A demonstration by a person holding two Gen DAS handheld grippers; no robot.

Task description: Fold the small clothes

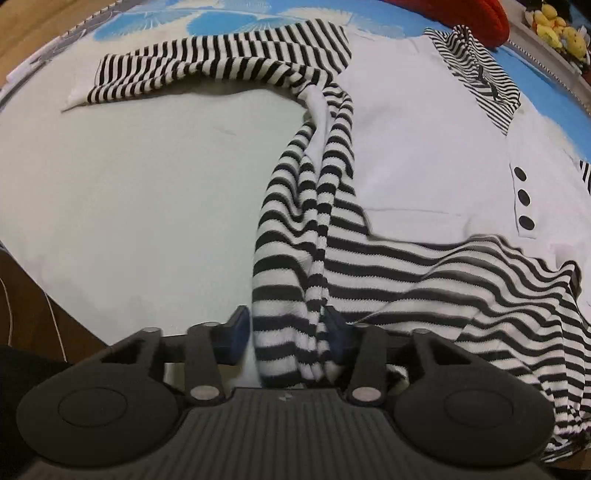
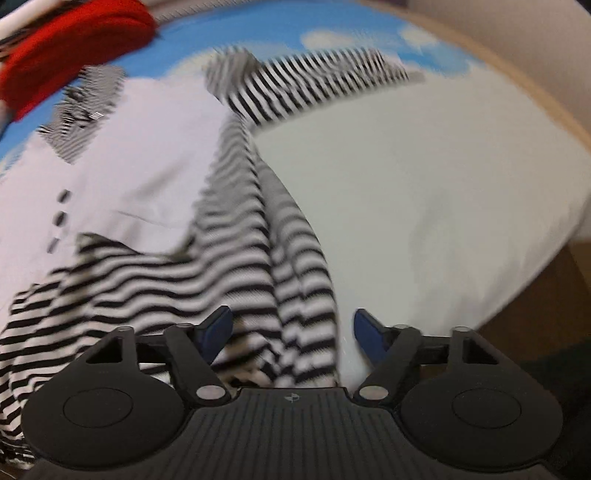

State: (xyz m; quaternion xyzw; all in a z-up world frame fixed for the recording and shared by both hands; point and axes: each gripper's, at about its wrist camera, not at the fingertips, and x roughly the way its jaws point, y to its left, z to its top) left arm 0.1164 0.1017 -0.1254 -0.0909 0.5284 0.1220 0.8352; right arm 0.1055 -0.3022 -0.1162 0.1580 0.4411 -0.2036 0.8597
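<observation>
Both your views cut off the shirt [image 1: 424, 140] hem; right view is blurred. Shirt lies on the bed [image 1: 129, 203], collar far, long axis running away. Left gripper [image 1: 286, 332] pinches bunched striped edge; right gripper [image 2: 291, 332] half-open, straddling fabric, contact unclear.

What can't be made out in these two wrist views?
- Left wrist view: the shirt's hem, behind the left gripper; whether its pads press the striped fabric.
- Left wrist view: the shirt's far side, cut off by the right edge.
- Left wrist view: the yellow items, too small.
- Right wrist view: motion blur smears the collar and buttons.
- Right wrist view: the right gripper straddles the hem; contact unclear.
</observation>
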